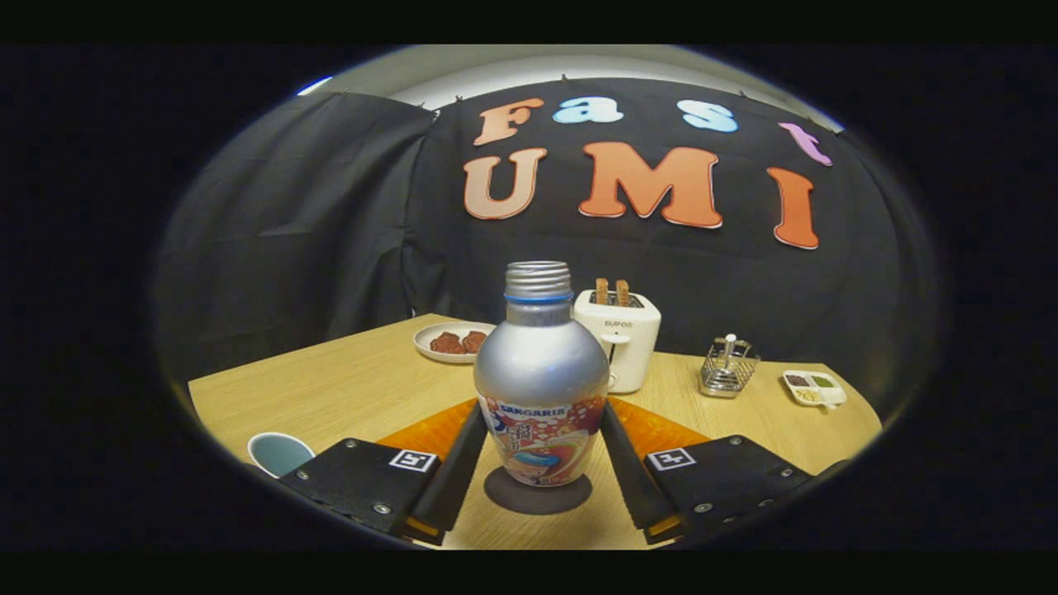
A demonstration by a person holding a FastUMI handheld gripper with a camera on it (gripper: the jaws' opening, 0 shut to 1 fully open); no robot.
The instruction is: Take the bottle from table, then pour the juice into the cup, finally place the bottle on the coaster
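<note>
Table (pixel 347 388) edges frame the scene: the pale wood-grain top ends at the left just past a pale blue cup (pixel 279 452), which sits beside the left finger's housing, and at the far side it runs up to the black cloth wall. Open wood lies on the left between the cup and a white plate (pixel 450 340) of dark brown pieces, and again on the right between a white toaster (pixel 617 339) and a small wire holder (pixel 727 368); beyond that holder, near the right corner, rests a white divided dish (pixel 814 387) with small portions in its compartments. The bottle (pixel 541 388) stands upright between the two fingers of the claw (pixel 541 450), on a dark round coaster (pixel 537 493) whose rim shows under its base. Both fingers lie against the bottle's printed lower body, one on each side, so the claw is pinching the bottle (contact looks flush on both flanks). An orange mat (pixel 661 430) shows behind the fingers on either side of the bottle. The bottle is smooth, matt silver metal, bulb-shaped at the shoulder, narrowing to a threaded neck with a blue ring and no cap on. The toaster, directly behind it, is boxy with rounded corners and holds two brown slices in its slots.
</note>
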